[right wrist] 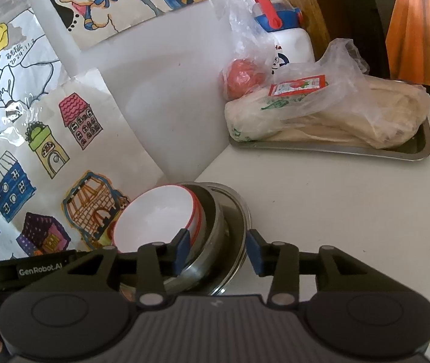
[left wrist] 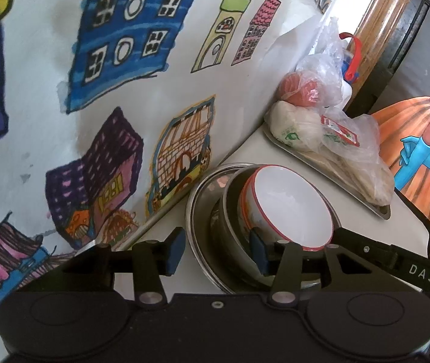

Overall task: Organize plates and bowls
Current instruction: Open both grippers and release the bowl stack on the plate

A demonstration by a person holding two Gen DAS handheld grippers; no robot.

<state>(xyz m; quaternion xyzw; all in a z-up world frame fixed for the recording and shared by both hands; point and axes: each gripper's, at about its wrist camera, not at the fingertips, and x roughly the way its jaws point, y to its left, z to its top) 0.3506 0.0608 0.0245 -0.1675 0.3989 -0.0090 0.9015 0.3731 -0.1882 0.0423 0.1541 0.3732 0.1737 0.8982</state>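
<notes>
A white table (right wrist: 336,211) sits in a corner. Ahead, kids' drawings (left wrist: 130,39) cover the white wall (right wrist: 169,90). Soft daylight falls on them.

A white bowl (left wrist: 287,208) (right wrist: 154,214) with a red rim sits tilted inside a steel bowl (left wrist: 230,199) (right wrist: 215,230), which rests on a steel plate (left wrist: 196,208) (right wrist: 239,242).

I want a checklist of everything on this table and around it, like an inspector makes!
Surface: white table, against a wall.
Job's things: white bowl with red rim tilted inside a metal bowl, both on a metal plate.
Clutter: metal tray holding bagged food; red fruit in plastic; white bottle with red-blue cap.
Grippers: left gripper and right gripper, jaws open around the stack's edges.
Cables: nothing seen.
Surroundings: children's drawings on wall.
</notes>
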